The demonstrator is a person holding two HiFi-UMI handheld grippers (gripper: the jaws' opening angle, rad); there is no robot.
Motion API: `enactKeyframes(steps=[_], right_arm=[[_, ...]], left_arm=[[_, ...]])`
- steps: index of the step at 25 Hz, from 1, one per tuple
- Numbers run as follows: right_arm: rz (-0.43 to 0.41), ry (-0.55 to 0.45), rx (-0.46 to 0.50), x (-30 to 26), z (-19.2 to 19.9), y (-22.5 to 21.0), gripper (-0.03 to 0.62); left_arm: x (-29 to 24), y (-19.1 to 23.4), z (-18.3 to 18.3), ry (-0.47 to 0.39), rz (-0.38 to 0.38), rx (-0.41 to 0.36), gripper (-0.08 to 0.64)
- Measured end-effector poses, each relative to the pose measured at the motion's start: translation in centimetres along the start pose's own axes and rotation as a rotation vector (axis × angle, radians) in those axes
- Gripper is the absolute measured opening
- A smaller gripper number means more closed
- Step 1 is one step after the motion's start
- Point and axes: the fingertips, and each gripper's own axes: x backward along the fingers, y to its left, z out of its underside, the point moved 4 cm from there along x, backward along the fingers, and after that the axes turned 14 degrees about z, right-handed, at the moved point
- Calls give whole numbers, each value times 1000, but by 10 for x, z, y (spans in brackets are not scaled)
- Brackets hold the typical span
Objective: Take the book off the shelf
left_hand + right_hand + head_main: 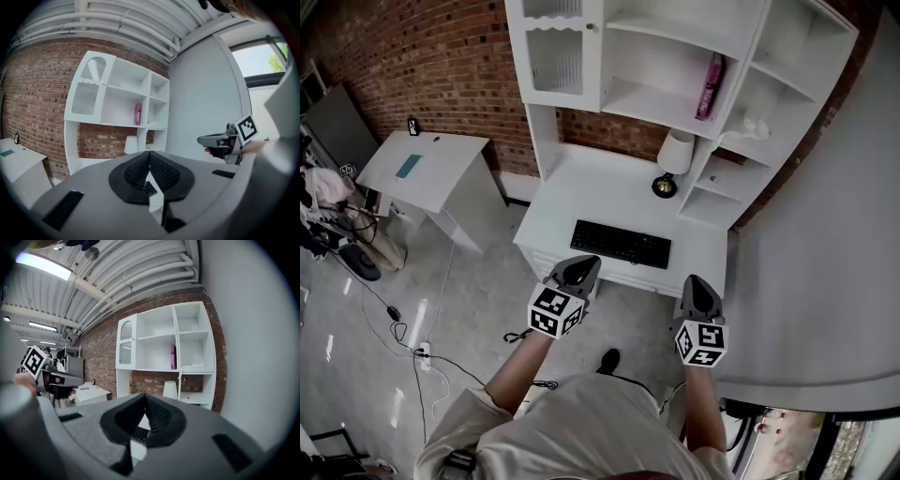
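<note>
A pink book (710,86) stands upright on a middle shelf of the white shelf unit (787,70) above the desk. It also shows in the left gripper view as the book (138,114) and in the right gripper view as the book (173,356), far ahead of both jaws. My left gripper (578,270) and right gripper (697,286) hover side by side before the desk's front edge, well short of the shelf. The left gripper (149,153) has its jaws together with nothing held. So does the right gripper (145,397).
On the white desk (581,192) lie a black keyboard (621,244) and a white lamp (674,155). A glass-door cabinet (558,56) is at the unit's left. A small white table (422,169) stands at left, cables (412,347) trail on the floor, a grey wall (825,262) at right.
</note>
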Motion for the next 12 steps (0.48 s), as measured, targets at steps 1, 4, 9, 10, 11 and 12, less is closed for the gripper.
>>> enactKeyframes(steps=[1, 4, 9, 10, 11, 12], right_arm=[[-5, -1, 3, -10, -3, -5, 3], [-25, -8, 21, -40, -10, -17, 3], [-49, -1, 30, -79, -9, -37, 3], [-52, 0, 27, -85, -9, -39, 3], [-56, 1, 24, -91, -10, -41, 3], [-59, 1, 22, -96, -11, -43, 3]], left_arm=[[-9, 4, -3, 1, -4, 0, -5], [-34, 16, -11, 0, -22, 2, -5], [-68, 30, -14, 7, -46, 8, -5], [-73, 32, -14, 10, -50, 12, -5], [-78, 35, -14, 13, -54, 15, -5], [-83, 37, -15, 15, -56, 17, -5]])
